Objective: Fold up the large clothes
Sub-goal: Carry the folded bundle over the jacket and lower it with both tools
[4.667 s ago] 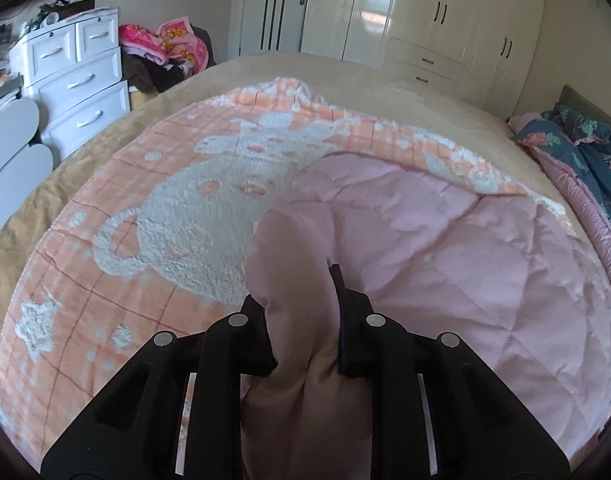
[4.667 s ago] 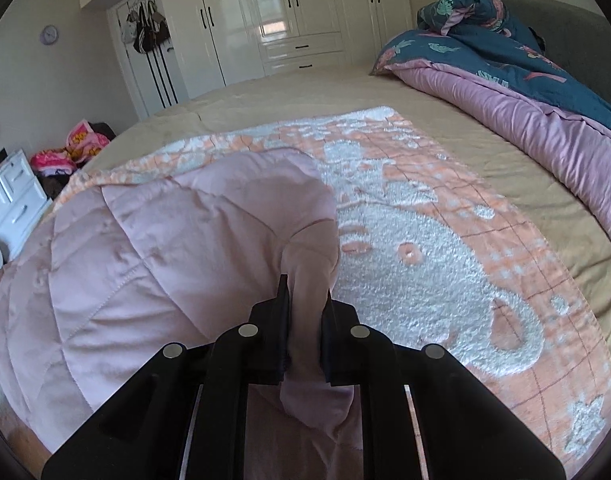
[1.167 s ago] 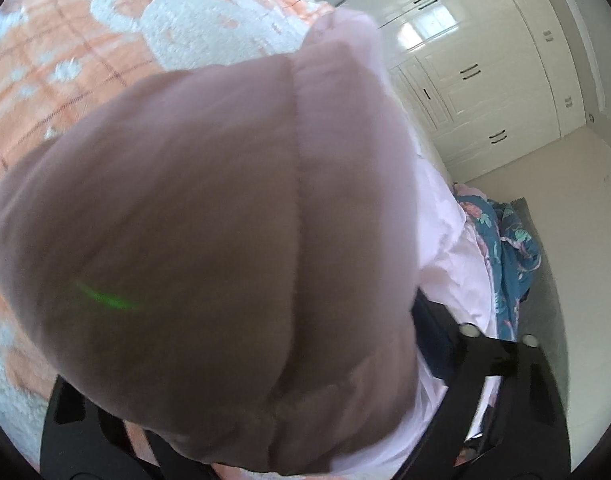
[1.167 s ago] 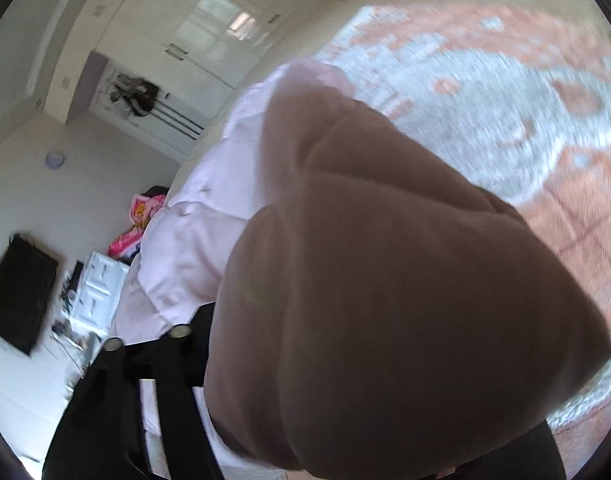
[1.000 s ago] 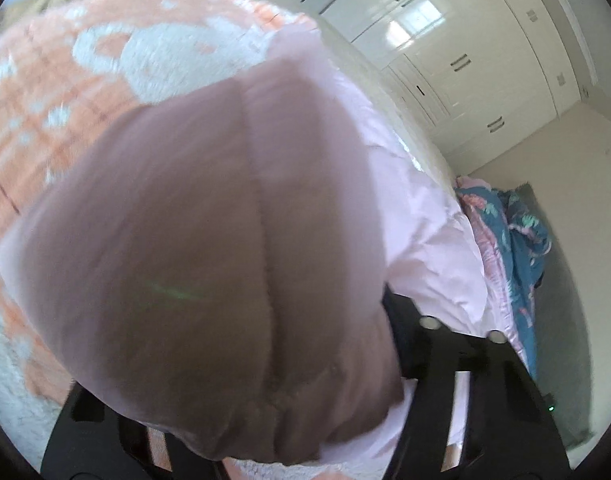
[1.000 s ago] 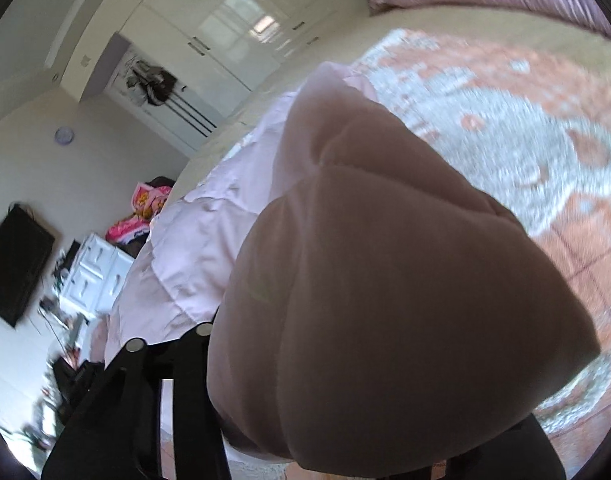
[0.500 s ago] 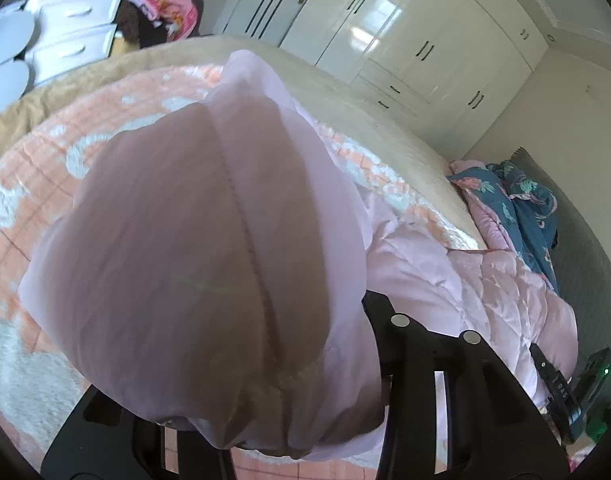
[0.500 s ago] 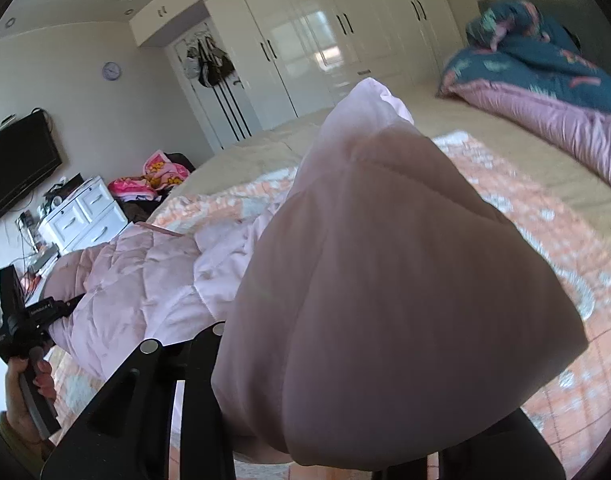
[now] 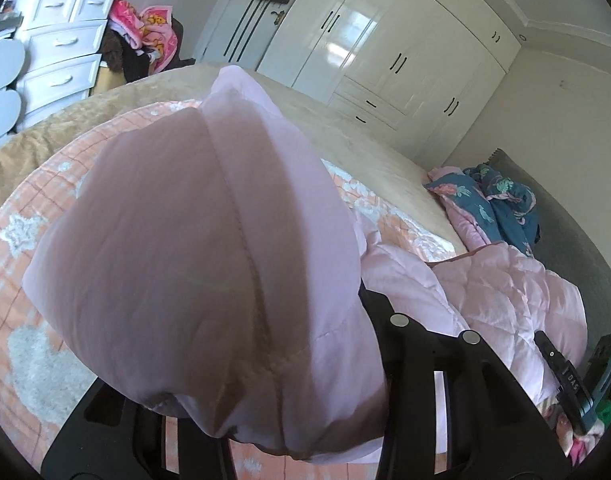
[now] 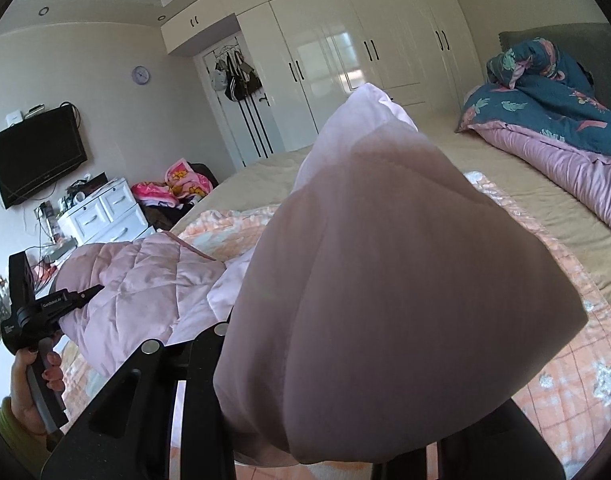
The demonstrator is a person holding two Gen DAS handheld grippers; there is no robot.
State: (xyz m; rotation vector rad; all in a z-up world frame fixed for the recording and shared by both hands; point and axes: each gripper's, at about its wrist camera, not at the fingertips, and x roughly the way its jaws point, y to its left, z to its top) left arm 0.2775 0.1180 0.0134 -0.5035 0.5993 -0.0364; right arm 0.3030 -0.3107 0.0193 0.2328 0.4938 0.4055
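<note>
A large pink quilted garment [image 9: 185, 240] fills the left wrist view, a puffy fold bunched over my left gripper [image 9: 265, 340], which is shut on it; only the right finger [image 9: 379, 312] shows. In the right wrist view another fold of this garment [image 10: 385, 260] hides most of my right gripper [image 10: 325, 360], also shut on it. Its remaining part [image 10: 145, 272] hangs between the two grippers above the orange and white blanket [image 10: 565, 380]. A hand [image 10: 29, 380] holds the left gripper's handle at the left edge.
The blanket [image 9: 25, 240] lies on a beige bed [image 9: 345, 136]. A blue and pink duvet [image 10: 545, 120] is heaped at the headboard. White drawers [image 9: 61, 48], a clothes pile [image 9: 145, 36], a wardrobe [image 9: 385, 48] and a wall television [image 10: 37, 156] stand beyond.
Both grippers have risen and rolled upright with the pink folds in them. The views swung from the blanket up to the room, and the garment's middle now hangs between them.
</note>
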